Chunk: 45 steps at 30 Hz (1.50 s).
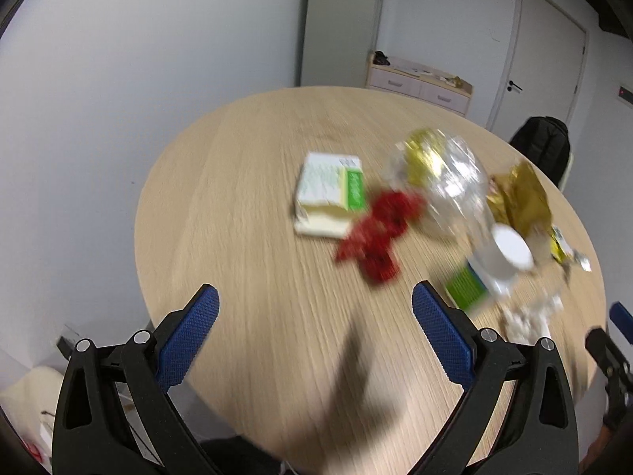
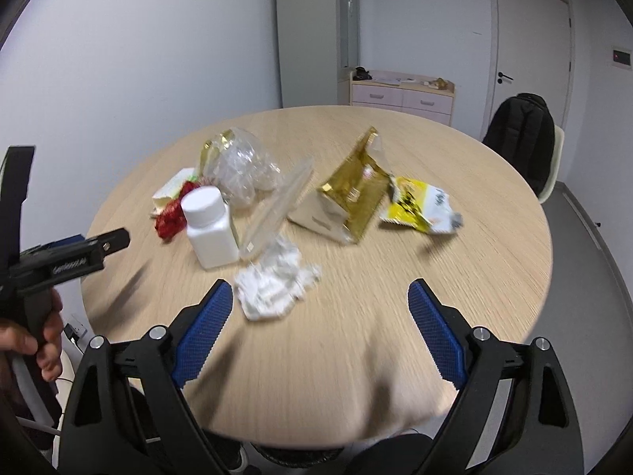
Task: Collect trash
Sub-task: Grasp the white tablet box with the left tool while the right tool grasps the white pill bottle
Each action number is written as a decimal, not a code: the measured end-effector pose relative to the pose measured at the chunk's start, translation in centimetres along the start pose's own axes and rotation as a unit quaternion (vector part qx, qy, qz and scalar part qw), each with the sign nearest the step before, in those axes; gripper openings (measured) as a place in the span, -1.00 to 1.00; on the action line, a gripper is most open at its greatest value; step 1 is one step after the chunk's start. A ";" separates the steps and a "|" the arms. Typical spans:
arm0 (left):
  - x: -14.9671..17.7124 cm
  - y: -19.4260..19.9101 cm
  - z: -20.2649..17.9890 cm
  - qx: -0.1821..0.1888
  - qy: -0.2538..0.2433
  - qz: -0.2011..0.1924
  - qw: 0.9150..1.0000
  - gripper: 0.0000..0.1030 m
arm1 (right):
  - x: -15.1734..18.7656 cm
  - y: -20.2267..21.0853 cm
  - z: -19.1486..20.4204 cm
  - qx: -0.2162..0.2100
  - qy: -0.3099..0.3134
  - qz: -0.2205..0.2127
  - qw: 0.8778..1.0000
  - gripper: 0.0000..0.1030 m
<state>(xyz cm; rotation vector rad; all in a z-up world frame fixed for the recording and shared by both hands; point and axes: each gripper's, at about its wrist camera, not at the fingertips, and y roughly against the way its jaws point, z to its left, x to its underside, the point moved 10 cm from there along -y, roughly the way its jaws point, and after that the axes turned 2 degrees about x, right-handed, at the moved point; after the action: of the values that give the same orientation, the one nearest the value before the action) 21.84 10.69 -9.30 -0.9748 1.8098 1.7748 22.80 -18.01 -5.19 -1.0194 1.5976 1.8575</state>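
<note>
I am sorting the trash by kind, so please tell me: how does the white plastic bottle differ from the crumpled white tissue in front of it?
The white plastic bottle stands upright with its cap on; the crumpled white tissue lies flat and spread out.
The bottle has a firm, smooth, boxy shape; the tissue is wrinkled and irregular.
The bottle is taller; the tissue sits low.
Both are white, rest on the round wooden table, and neither is held.

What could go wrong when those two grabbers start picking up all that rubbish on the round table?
The white bottle stands upright in the crowded pile, so a reach for the crumpled tissue beside it might tip it. The clear plastic packaging looks slippery and may slide from the open right gripper.
</note>
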 end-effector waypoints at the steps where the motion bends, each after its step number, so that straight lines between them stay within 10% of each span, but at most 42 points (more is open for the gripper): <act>1: -0.8 -0.4 0.3 -0.002 0.001 -0.001 1.000 0.87 | -0.5 -0.2 0.5 -0.002 0.004 -0.001 1.000 0.68; 25: -7.2 -11.8 -0.6 0.014 -0.040 0.072 0.996 0.83 | -4.2 -7.0 8.0 -0.048 0.035 0.034 0.998 0.19; 35: -7.0 -12.8 -1.1 0.030 -0.041 0.091 0.995 0.17 | -3.8 -7.3 8.8 -0.059 0.039 0.041 0.997 -0.31; 45: -6.9 -11.8 -0.7 0.023 -0.039 0.080 0.996 0.16 | -3.7 -7.1 8.4 -0.057 0.034 0.040 0.997 -0.31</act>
<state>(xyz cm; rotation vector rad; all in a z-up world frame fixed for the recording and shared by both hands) 35.15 12.06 -12.31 -0.7517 1.9175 1.8271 28.60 -8.05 -6.27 -1.0926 1.6100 2.0071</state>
